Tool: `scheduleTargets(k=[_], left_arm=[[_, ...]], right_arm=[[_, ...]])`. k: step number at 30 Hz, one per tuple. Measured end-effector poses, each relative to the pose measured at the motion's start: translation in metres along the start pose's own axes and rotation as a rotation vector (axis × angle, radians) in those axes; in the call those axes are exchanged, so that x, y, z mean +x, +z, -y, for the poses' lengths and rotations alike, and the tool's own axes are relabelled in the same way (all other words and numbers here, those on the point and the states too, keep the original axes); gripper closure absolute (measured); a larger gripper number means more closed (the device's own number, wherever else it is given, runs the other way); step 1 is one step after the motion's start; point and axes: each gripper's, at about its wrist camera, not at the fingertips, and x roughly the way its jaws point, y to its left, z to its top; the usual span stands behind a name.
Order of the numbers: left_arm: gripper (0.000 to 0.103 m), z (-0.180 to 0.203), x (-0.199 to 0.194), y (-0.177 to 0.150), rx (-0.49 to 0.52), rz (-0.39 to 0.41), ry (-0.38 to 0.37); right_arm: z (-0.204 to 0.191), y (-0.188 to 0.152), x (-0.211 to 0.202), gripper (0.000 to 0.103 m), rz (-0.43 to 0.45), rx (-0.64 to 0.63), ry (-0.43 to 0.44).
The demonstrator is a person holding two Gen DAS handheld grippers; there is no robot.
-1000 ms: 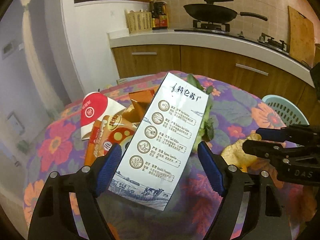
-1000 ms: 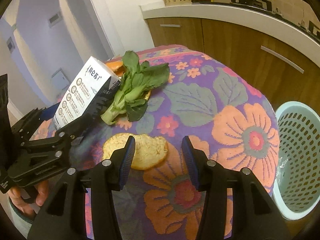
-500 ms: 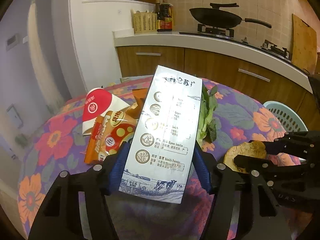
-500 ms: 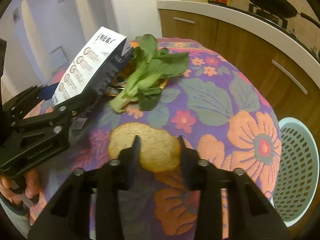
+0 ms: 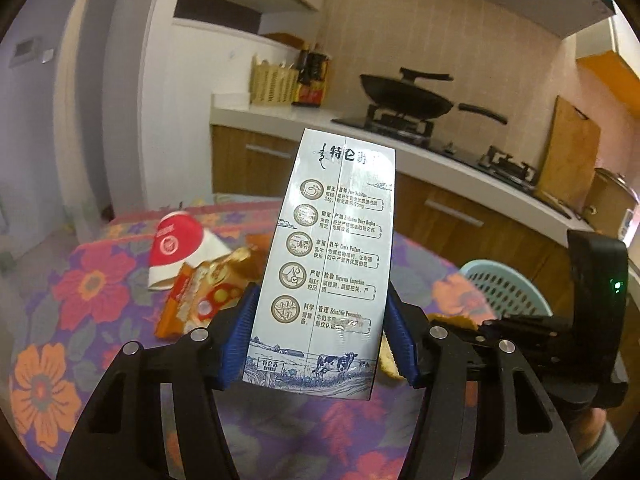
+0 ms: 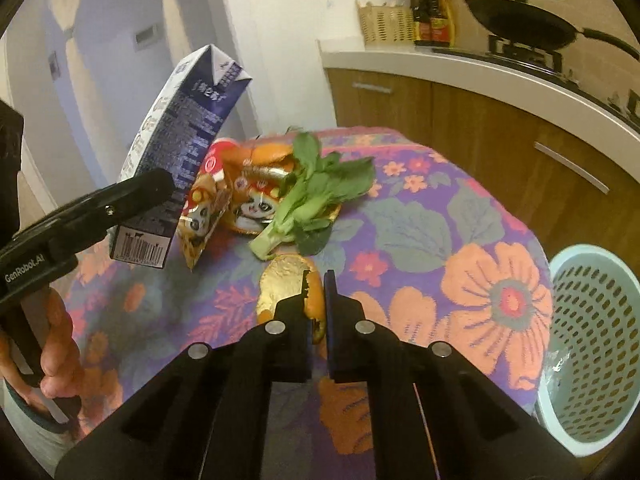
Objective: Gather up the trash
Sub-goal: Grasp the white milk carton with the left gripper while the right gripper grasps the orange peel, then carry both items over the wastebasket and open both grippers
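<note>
My left gripper (image 5: pixel 320 336) is shut on a tall white and blue milk carton (image 5: pixel 332 256) and holds it up above the floral table; the carton also shows in the right wrist view (image 6: pixel 176 168). My right gripper (image 6: pixel 316 300) is shut on the edge of a round flat bread (image 6: pixel 284 284) that rests on the tablecloth (image 6: pixel 440 240). An orange snack wrapper (image 5: pixel 204 292) and a red and white paper cup (image 5: pixel 176 248) lie behind the carton. A bok choy (image 6: pixel 316 196) lies just beyond the bread.
A pale blue perforated trash basket (image 6: pixel 592 344) stands by the table's right edge, also in the left wrist view (image 5: pixel 504 292). A kitchen counter (image 5: pixel 440 160) with a black wok (image 5: pixel 404 100) runs behind the table.
My left gripper closed on the milk carton and lifted it upright off the table. My right gripper closed on the edge of the flat bread.
</note>
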Motion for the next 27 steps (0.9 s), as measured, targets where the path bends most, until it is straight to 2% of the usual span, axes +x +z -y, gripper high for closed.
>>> scheduleTargets(k=[6, 14, 22, 27], left_arm=[[0.046, 0.041, 0.005, 0.010, 0.049, 0.009, -0.034], [0.046, 0.109, 0.036, 0.013, 0.096, -0.039, -0.118], [0.046, 0.180, 0.094, 0.007, 0.102, -0.154, -0.257], [0.046, 0.222, 0.134, -0.003, 0.136, -0.252, -0.289]], right_arm=[[0.029, 0.002, -0.039, 0.100, 0.079, 0.035, -0.050], [0.099, -0.010, -0.099, 0.100, 0.172, 0.150, -0.210], [0.180, -0.037, -0.123, 0.100, 0.161, 0.298, -0.349], [0.224, -0.058, -0.116, 0.100, 0.102, 0.396, -0.406]])
